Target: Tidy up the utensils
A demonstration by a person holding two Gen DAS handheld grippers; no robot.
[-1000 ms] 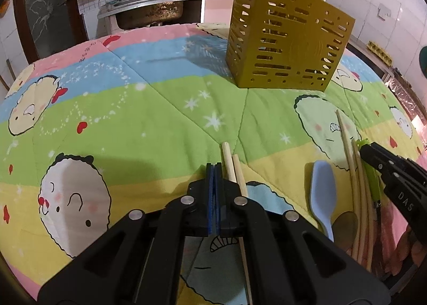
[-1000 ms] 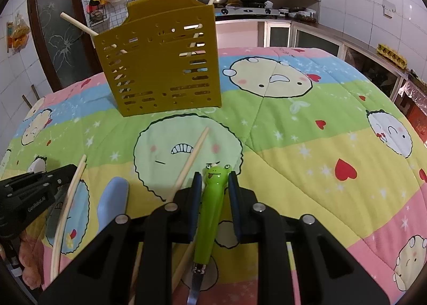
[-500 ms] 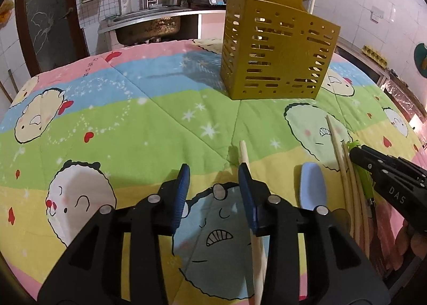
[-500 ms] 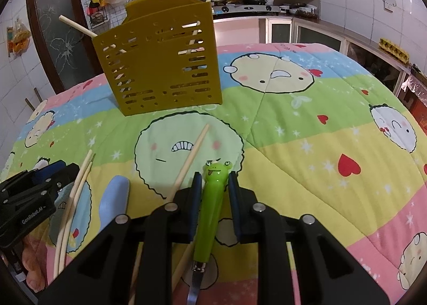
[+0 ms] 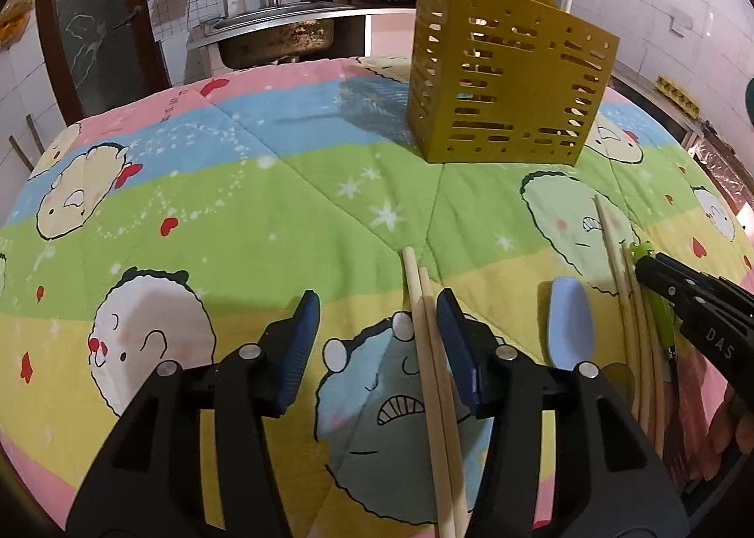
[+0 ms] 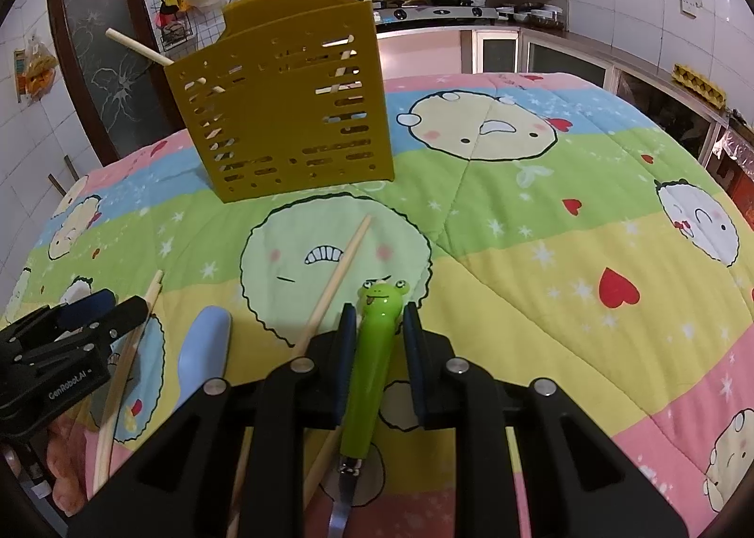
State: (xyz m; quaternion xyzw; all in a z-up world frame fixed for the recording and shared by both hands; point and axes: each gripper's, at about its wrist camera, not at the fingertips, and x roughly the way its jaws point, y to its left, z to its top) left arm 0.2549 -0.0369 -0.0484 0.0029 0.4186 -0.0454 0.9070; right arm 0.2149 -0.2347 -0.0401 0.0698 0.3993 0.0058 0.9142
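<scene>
Chopsticks (image 5: 426,349) light, stiff, slippery | my left claw (image 5: 377,326) opening around them | right claw (image 6: 375,340) grips frog handle (image 6: 374,349) mid-length

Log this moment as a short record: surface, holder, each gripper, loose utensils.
surface: cartoon-print quilt
holder: yellow slotted caddy, upright, chopsticks sticking out of it
left gripper: jaws opening, a pair of chopsticks between them, beside its right pad
right gripper: shut on frog-handled utensil
loose utensils: blue spoon and single chopstick lying on the quilt between the grippers
</scene>
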